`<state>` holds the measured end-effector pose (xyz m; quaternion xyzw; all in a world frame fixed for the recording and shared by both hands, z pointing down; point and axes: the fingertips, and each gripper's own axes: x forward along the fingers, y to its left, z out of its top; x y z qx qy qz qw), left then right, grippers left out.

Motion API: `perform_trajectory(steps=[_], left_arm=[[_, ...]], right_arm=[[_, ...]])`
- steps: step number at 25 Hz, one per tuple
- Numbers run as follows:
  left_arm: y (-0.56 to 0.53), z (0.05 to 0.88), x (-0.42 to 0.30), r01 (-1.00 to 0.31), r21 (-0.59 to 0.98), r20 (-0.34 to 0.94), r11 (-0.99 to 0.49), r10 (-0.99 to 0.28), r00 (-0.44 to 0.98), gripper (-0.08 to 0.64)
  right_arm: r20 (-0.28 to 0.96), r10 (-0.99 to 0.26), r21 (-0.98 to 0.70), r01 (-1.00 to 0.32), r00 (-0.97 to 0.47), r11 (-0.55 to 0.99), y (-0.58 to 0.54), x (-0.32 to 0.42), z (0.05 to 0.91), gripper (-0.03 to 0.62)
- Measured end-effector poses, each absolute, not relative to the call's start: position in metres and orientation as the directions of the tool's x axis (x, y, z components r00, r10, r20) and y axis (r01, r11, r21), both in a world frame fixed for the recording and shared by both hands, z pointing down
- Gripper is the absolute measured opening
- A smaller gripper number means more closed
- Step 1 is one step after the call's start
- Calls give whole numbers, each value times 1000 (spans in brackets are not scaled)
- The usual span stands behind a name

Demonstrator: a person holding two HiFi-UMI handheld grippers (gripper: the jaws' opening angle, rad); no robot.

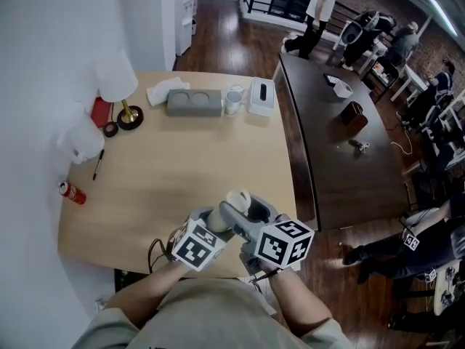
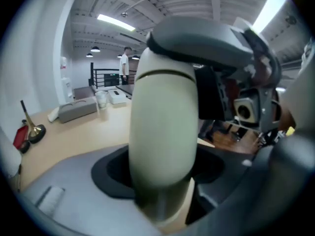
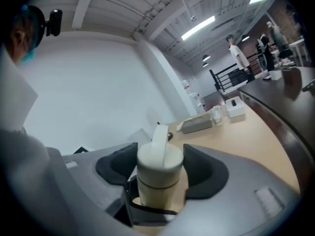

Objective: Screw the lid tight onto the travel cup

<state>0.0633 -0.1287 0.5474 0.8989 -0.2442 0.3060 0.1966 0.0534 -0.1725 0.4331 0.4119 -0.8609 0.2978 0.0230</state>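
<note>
**Left gripper (image 1: 220, 220) and right gripper (image 1: 256, 215) joined on cup (image 1: 237, 201) at table (image 1: 182, 158) edge**

Head view: just below the camera, both grippers are held close together over the table's near edge, marker cubes side by side. The cup is caught between them, its top leaned toward the table's far side. Whether it rests on the table cannot be told.

Left gripper view: the cup's body is clamped between the pads, with its long axis running upright across the jaws. The right gripper is seen above, capping the top end.

Right gripper view: the lid (image 3: 160, 154) is taken between widely set jaws, pads against its two sides and flip tab pointing up. The twist is judged to fall to the right gripper, about the cup's long axis, with the body fixed by the left gripper.
</note>
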Motion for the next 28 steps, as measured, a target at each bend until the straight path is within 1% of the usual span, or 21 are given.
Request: perform_trajectory(steps=[2,4,6,9,12,15,18,21,24,28], left_arm=[[-132,558,63,-589,189,649,-786,-350,676,319],[-131,564,62,-584,209,642,-784,-341,687,319],[-126,563,62,-551,263,623,-792,-296,724,319],[-115,553,65,-451,399,558,-798,-179,810,319],[-99,534,64,-304,538,450,-786,-37,892,319],[-74,506,61,-84,646,296,-758,148,943,319],[-44,479,54,150,669,165,-728,342,925,319],[-19,456,48,332,648,76,-685,493,867,319],[-5,440,46,439,632,19,-639,579,815,319],[9,428,46,518,621,-21,-588,648,761,319]], right_arm=[[314,-730,-485,-764,-607,427,-175,54,443,290],[326,-738,-486,-775,-590,404,-175,53,449,290],[311,-722,-513,-749,-618,419,-173,51,449,290],[238,-664,-576,-654,-709,491,-166,46,437,292],[142,-572,-604,-529,-808,597,-151,45,416,302],[72,-450,-588,-402,-890,701,-131,48,397,310],[13,-333,-570,-281,-943,772,-113,53,381,310],[-44,-233,-551,-171,-972,817,-102,53,362,310],[-67,-163,-521,-105,-984,847,-96,49,350,310],[-94,-92,-497,-33,-991,867,-88,48,337,311]])
